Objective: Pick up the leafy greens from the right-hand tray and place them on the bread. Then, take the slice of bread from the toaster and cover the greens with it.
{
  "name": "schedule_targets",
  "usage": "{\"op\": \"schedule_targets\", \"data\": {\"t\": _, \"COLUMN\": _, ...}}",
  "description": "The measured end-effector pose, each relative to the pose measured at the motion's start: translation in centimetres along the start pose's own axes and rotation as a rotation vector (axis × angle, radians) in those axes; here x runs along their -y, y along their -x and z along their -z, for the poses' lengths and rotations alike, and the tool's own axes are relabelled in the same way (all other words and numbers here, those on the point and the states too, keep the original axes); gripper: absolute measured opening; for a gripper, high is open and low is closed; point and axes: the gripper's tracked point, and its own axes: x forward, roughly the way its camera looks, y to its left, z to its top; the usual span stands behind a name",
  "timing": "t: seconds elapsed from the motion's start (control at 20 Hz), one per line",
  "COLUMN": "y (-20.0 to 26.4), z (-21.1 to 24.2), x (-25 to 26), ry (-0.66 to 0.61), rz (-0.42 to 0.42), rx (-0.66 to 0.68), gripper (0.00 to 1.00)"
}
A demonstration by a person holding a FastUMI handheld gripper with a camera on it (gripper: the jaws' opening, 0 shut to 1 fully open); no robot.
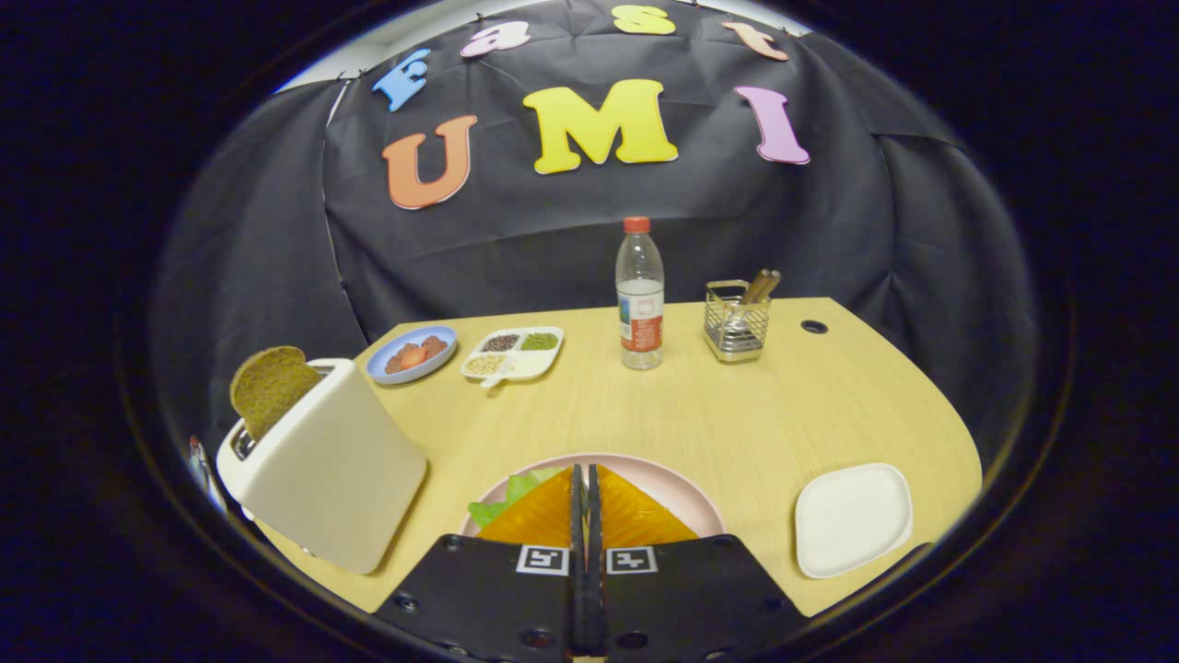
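Both gripper (586,483) fingers pressed together, empty, above leafy greens (508,493).

The gripper (587,479) hangs over the pink plate (677,493), its jaws closed together with no gap, leafy greens (507,497) just under and left of them. Close on the left the toaster (327,465) stands tall, a bread slice (270,387) sticking up from its slot; the way to it is short and unblocked. To the right, bare table (737,414) runs to the white tray (852,517). Well beyond, a blue dish (412,354), a divided tray (513,354), a bottle (639,295) and a wire holder (737,322) line the far edge.
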Motion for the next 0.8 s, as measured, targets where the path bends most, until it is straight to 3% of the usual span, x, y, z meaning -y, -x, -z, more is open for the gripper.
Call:
{"op": "schedule_targets", "data": {"t": 0.5, "y": -2.2, "z": 3.1, "x": 3.6, "ry": -0.043, "rz": 0.052, "rx": -0.053, "gripper": 0.01}}
{"op": "schedule_targets", "data": {"t": 0.55, "y": -2.2, "z": 3.1, "x": 3.8, "ry": -0.045, "rz": 0.06, "rx": -0.052, "gripper": 0.06}}
{"op": "schedule_targets", "data": {"t": 0.8, "y": -0.5, "z": 2.0, "x": 4.1, "ry": -0.04, "rz": 0.073, "rx": -0.019, "gripper": 0.66}}
